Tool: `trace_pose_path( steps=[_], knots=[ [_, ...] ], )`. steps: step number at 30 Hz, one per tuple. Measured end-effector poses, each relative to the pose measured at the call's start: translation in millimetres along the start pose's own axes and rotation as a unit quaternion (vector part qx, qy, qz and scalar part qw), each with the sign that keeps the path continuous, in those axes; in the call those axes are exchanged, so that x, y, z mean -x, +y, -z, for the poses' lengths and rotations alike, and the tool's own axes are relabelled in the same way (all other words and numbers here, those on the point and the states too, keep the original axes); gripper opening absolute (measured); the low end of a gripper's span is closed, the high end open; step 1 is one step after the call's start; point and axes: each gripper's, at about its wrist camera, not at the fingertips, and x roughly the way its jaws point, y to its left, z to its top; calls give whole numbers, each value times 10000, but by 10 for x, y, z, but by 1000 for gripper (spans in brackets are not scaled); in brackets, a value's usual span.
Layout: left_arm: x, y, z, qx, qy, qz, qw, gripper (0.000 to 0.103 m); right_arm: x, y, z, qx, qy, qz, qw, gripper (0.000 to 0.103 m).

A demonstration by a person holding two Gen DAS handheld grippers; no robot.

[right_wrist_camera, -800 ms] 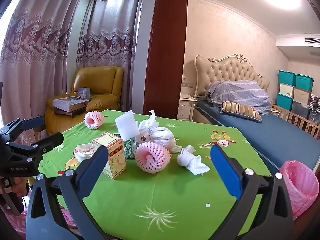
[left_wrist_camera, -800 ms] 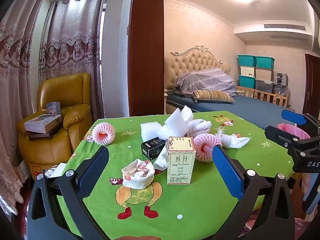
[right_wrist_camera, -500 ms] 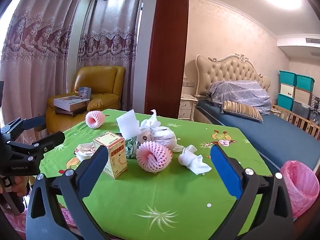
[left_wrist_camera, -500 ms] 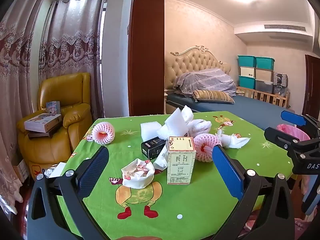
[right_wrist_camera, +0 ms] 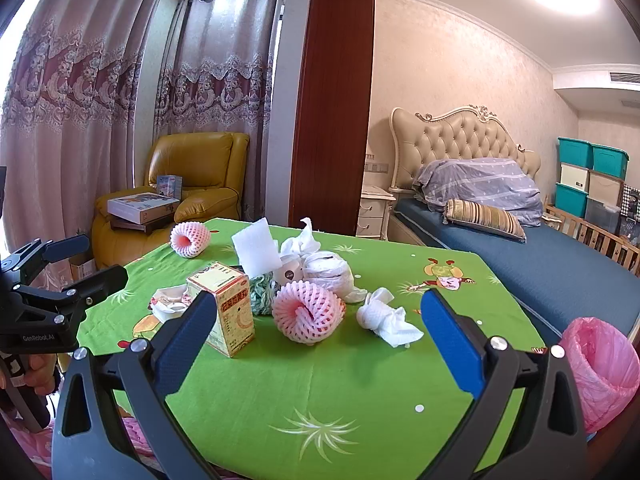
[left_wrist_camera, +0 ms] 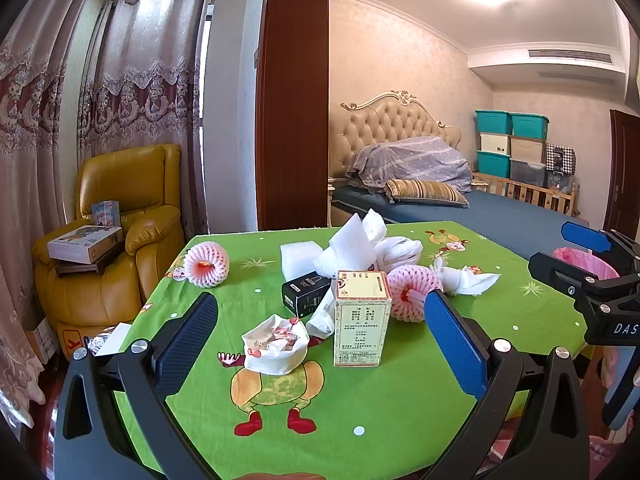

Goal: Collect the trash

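1. The left gripper (left_wrist_camera: 320, 334) hovers over the near edge of the counter (left_wrist_camera: 400, 408), jaws spread wide, nothing between the pads.
2. The right gripper (right_wrist_camera: 318, 334) hangs at the near edge too, jaws spread just as wide and empty.
3. A white paper cup (left_wrist_camera: 276, 346) sits near the middle of the counter's near half, crumpled, with scraps of printed wrapper inside.
4. Just beside it stands a cream carton (left_wrist_camera: 362, 318), upright and closed; its contents cannot be seen.
5. A small black box (left_wrist_camera: 306, 294) lies behind the cup, closed, touching a white tissue.
6. A pink foam fruit net (right_wrist_camera: 308, 312) lies beside the carton, its hollow empty; a second net (left_wrist_camera: 206, 264) rests near the far left corner.
7. White foam sheets (left_wrist_camera: 344, 248) and a wrapped white bundle (right_wrist_camera: 330, 270) pile toward the far edge; a crumpled tissue (right_wrist_camera: 386, 320) lies toward the right edge.
8. A bin lined with a pink bag (right_wrist_camera: 604, 368) stands off the right near corner; what it holds cannot be seen.
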Motion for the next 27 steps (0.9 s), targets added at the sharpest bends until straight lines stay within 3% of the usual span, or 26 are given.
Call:
trace_pose_path(
  steps=[27],
  knots=[
    [1, 30, 86, 33, 51, 31, 10000, 97, 12, 9, 1, -39, 19, -10, 10000, 99]
  ],
)
